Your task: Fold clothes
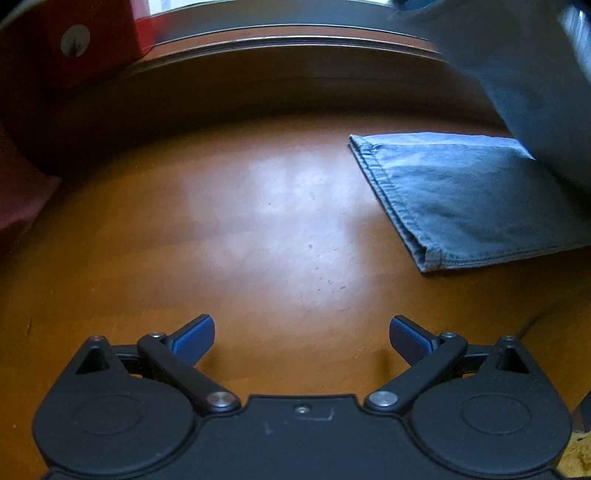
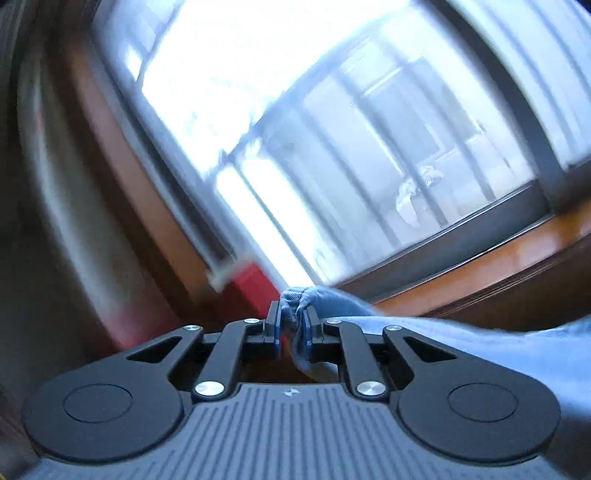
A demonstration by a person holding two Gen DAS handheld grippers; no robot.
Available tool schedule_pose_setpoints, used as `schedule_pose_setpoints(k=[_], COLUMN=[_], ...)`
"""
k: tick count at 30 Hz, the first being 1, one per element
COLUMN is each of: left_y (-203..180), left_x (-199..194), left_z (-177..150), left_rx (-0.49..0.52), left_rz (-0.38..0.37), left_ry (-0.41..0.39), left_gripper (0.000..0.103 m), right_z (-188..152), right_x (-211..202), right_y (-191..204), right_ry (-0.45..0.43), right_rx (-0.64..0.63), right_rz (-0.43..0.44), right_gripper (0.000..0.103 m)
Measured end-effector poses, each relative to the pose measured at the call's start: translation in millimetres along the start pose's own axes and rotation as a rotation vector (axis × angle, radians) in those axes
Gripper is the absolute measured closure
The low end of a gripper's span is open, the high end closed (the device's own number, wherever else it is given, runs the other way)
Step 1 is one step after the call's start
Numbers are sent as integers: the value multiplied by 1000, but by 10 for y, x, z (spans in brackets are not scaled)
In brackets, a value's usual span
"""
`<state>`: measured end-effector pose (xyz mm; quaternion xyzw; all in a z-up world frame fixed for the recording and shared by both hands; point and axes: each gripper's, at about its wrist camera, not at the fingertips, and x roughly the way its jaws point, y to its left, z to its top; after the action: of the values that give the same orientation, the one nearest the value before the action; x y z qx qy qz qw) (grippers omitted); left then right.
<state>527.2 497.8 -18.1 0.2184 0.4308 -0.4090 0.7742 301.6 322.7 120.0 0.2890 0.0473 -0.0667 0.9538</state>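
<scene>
The left gripper (image 1: pixel 302 338) is hovering over the bare, glossy orange-brown wooden tabletop (image 1: pixel 258 221), pointing down at it, and its blue-padded jaws are standing wide apart with nothing between them. To its right, a leg of the light blue denim jeans (image 1: pixel 465 199) is lying flat on the tabletop, its stitched hem facing left; more of the same denim is rising out of the top right of the left wrist view, blurred and lifted off the surface. The right gripper (image 2: pixel 291 332) is pointing roughly level toward a bright window (image 2: pixel 295 129), and its jaws are clamped together on a bunched fold of the jeans (image 2: pixel 295 306), which is poking up between the pads while the rest of the cloth is trailing off to the right. A red box-like object (image 1: pixel 92 33) is sitting at the far left by the window frame. The right wrist view is smeared by motion.
</scene>
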Motion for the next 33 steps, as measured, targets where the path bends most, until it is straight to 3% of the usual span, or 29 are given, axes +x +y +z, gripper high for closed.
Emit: schedule_pose_setpoints(k=[5,8,11,13,15,17,19,20,27,33], left_y=[90,142,162,174,148,83,-31,-101,-926,-1505], left_x=[-16,-8,30,28,-18,-52,-73,-78,110,460], left_z=[-31,-50,-41,-6,52,146,272,340,763,839], left_rx=[-24,-34,-44,-30,6,60,134,172,393,446], left_rz=[23,40,39,35,40,51,42,31,-125,-79], left_ry=[1,7,21,9,-25,-66,-113,-136,-249,-213], left_gripper=[2,2,2,2,2,2,2,2,2,2], right_z=[-974,-1321,-1365,-1313,-1221,-1183,-1132,-1199,-1154,-864], right_x=[657,735,690,683,687,697,604,628,-263,-1056], right_y=[-215,-191,-98,-80,-85,-120,-160,-279,-650,-980], right_ry=[345,427,425,439,451,427,384,358,198,54], right_rx=[29,-19,-32,-32,-18,-7,6,11,142,52], right_rz=[-138,-195,-180,-172,-168,-187,-225,-253,-592,-842], right_gripper=[91,88,78,61,53,50,33,30,29,29])
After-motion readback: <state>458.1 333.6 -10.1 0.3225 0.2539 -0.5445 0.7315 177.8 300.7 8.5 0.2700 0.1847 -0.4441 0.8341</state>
